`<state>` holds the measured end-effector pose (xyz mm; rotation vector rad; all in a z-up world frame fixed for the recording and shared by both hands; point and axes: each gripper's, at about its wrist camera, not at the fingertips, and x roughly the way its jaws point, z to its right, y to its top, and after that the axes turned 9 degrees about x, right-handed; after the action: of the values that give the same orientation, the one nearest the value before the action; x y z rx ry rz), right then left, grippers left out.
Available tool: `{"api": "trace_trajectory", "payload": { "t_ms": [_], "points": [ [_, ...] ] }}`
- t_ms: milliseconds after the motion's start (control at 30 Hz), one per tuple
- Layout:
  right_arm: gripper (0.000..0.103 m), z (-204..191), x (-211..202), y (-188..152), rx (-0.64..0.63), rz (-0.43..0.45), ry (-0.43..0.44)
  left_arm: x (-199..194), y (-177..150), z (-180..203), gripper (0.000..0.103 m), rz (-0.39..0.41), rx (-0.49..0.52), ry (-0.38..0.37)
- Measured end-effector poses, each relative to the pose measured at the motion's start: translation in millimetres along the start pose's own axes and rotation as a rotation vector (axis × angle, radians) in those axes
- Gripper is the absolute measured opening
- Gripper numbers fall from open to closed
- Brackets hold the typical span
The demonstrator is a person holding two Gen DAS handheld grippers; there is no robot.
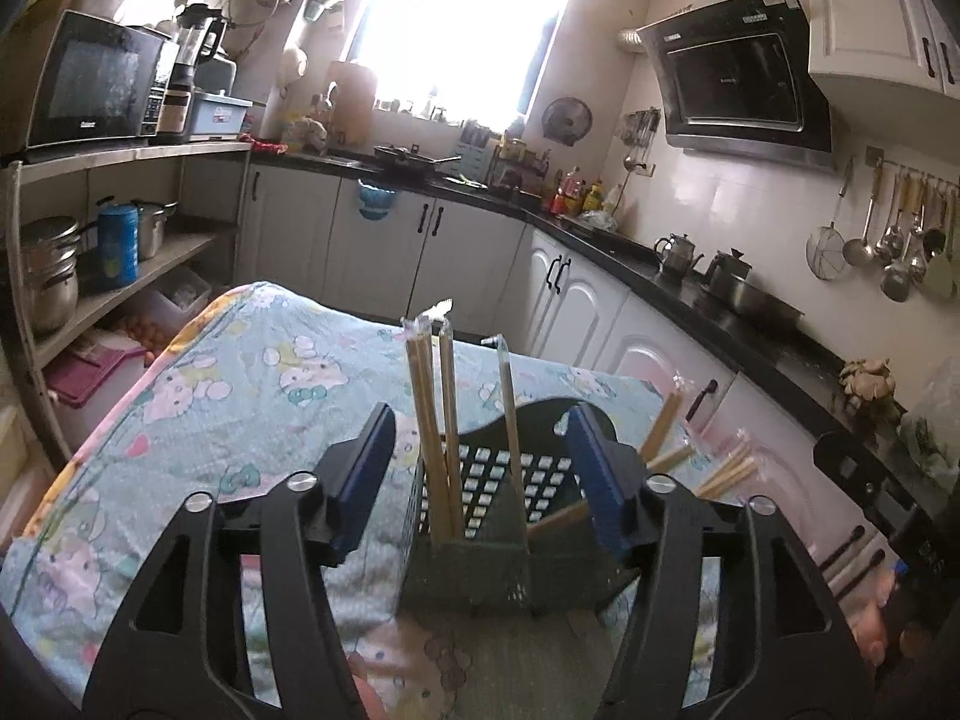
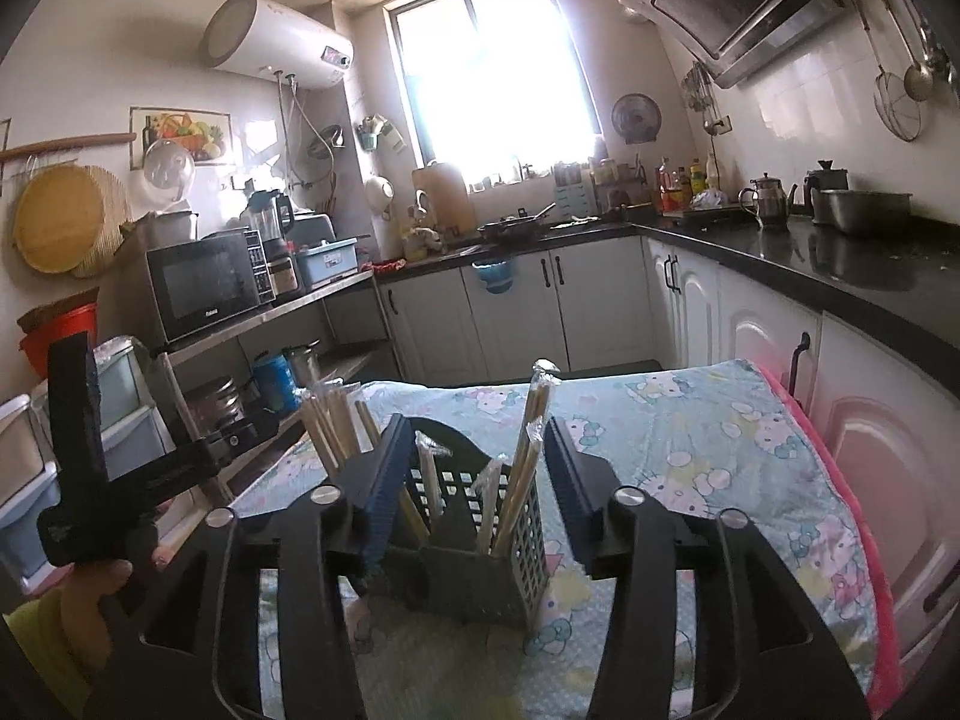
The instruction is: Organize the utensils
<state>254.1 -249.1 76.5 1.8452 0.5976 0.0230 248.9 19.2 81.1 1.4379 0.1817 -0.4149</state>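
A dark perforated utensil holder [image 1: 504, 516] stands on a table covered with a cartoon-print cloth [image 1: 240, 396]. Several plastic-wrapped wooden chopsticks [image 1: 444, 420] stand upright in it. My left gripper [image 1: 480, 474] is open, its blue-padded fingers either side of the holder, not gripping. In the right wrist view the same holder [image 2: 480, 534] with chopsticks [image 2: 528, 456] sits between the open fingers of my right gripper [image 2: 474, 480]. The left gripper's body [image 2: 78, 450] shows at the left there, hand-held.
More wrapped chopsticks [image 1: 714, 462] show to the right, beyond the holder. White cabinets and a black counter [image 1: 690, 282] with kettles run along the right. A shelf [image 1: 120, 252] with pots and a microwave stands at left.
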Motion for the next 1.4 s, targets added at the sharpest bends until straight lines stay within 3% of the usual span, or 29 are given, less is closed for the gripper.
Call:
{"api": "trace_trajectory", "payload": {
  "t_ms": [200,333,633,1067,1400],
  "points": [
    [0.061,-4,-16,-10,-0.019,-0.014,-0.002,-19,-14,3,0.073,-0.009,0.005,-0.019],
    [0.076,-6,-29,-19,-0.023,-0.017,-0.004,-31,-24,6,0.084,-0.015,0.018,-0.016],
    [0.095,-13,-50,-40,-0.06,-0.035,-0.034,-51,-50,15,0.091,-0.057,0.059,-0.016],
    [0.097,-19,-57,-91,-0.084,-0.128,-0.063,-66,-89,22,0.091,-0.105,0.095,-0.017],
    [0.097,-21,-61,-116,-0.084,-0.145,-0.096,-74,-116,24,0.092,-0.125,0.091,-0.002]
  ]
}}
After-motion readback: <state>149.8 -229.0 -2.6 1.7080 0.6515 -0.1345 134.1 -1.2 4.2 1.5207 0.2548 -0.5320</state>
